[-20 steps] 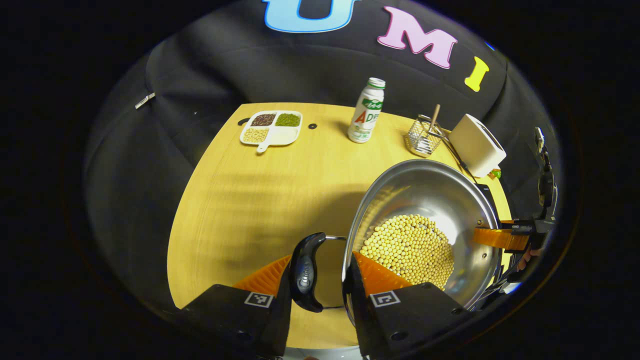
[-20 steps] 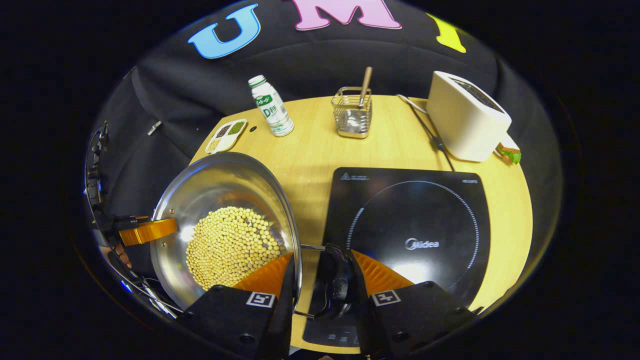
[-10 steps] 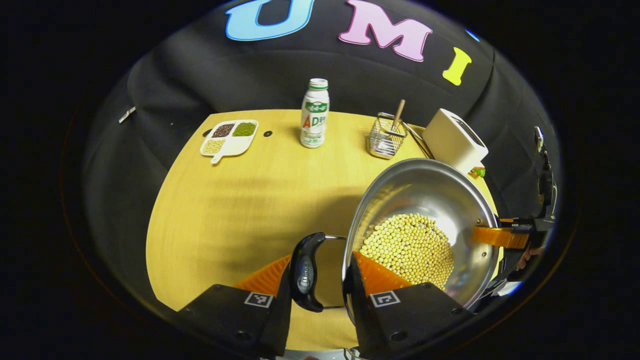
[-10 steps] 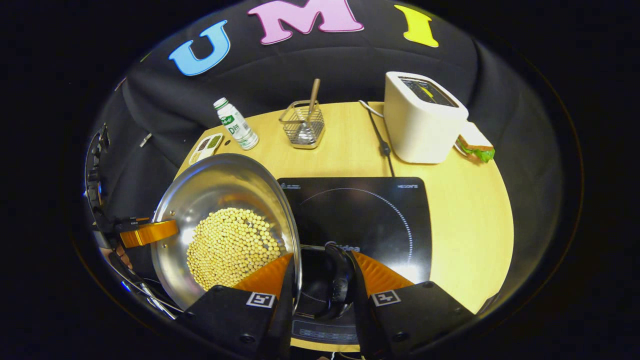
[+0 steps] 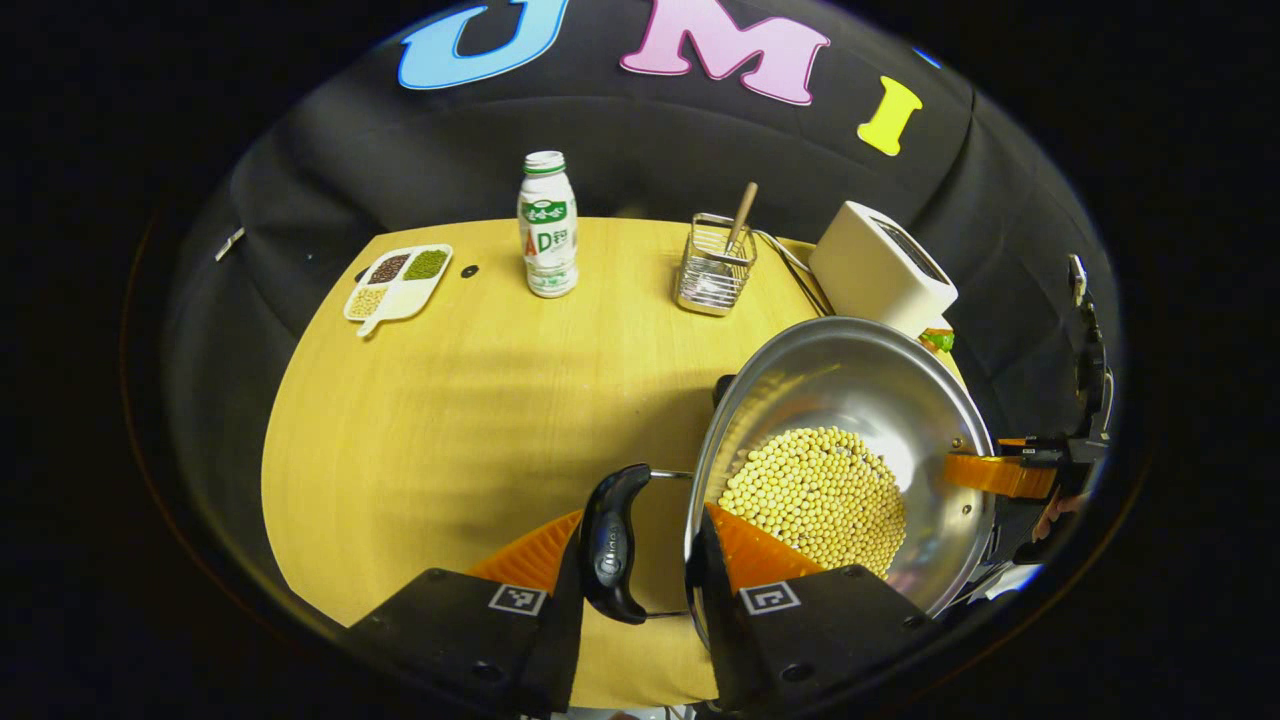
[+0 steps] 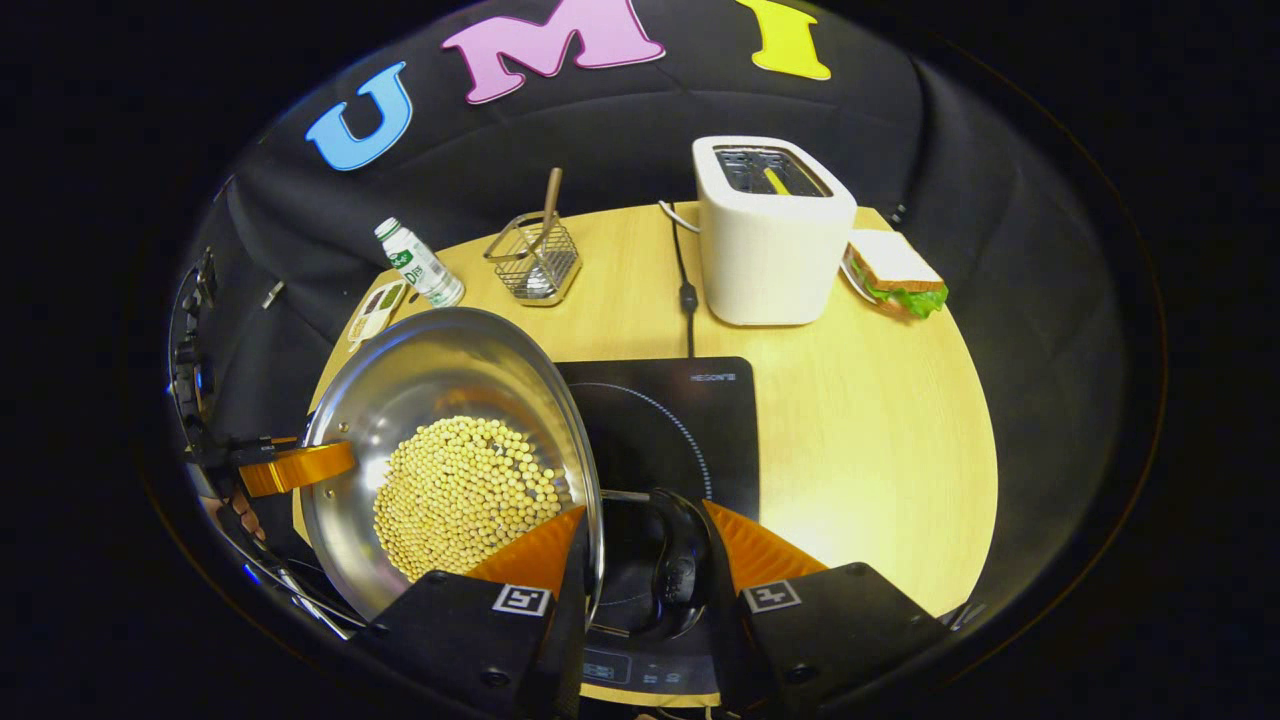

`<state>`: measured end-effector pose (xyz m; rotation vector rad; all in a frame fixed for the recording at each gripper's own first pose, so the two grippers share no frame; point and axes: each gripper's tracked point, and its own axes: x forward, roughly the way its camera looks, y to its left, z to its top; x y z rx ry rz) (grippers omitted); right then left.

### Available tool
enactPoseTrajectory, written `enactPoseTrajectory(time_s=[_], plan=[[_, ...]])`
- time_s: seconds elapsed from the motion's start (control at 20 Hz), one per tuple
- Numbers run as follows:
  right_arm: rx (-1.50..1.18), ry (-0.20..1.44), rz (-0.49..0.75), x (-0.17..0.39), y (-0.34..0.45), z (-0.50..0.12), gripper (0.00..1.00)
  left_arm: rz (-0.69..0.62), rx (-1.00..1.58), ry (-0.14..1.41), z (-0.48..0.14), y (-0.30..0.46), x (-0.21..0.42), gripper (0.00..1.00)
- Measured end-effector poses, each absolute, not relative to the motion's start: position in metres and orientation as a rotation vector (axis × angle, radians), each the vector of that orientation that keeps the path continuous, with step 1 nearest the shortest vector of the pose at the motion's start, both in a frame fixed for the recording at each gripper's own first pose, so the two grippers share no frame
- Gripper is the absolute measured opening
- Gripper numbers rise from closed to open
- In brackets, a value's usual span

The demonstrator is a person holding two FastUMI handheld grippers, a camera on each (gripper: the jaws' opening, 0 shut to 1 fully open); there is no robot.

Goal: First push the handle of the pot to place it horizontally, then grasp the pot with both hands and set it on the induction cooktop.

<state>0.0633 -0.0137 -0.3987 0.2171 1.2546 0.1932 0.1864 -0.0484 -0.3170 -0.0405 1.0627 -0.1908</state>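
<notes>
Pot (image 6: 440, 400): one, two handles; grippers: two; cooktop (image 6: 690, 420): one

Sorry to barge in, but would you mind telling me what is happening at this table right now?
A person is carrying a steel pot of soybeans with two handheld grippers. The left gripper clamps one side handle; the right gripper clamps the opposite handle. The pot sits partly over the induction cooktop, whether touching it I cannot tell. A toaster, sandwich, bottle and utensil basket stand behind.
</notes>
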Motion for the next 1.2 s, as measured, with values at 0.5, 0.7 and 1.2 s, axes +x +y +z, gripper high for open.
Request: enactPoseTrajectory(time_s=[0.5, 0.7, 1.2], plan=[[0.198, 1.298, 0.168, 0.075, -0.071, -0.422, 0.51, -0.213, -0.065, 1.101, -0.343, -0.106, 0.198, 0.55], [0.199, 1.298, 0.167, 0.079, -0.076, -0.427, 0.55, -0.218, -0.062, 1.095, -0.348, -0.112, 0.204, 0.55], [0.210, 1.294, 0.174, 0.080, -0.069, -0.429, 0.55, -0.217, -0.081, 1.095, -0.352, -0.105, 0.207, 0.56]])
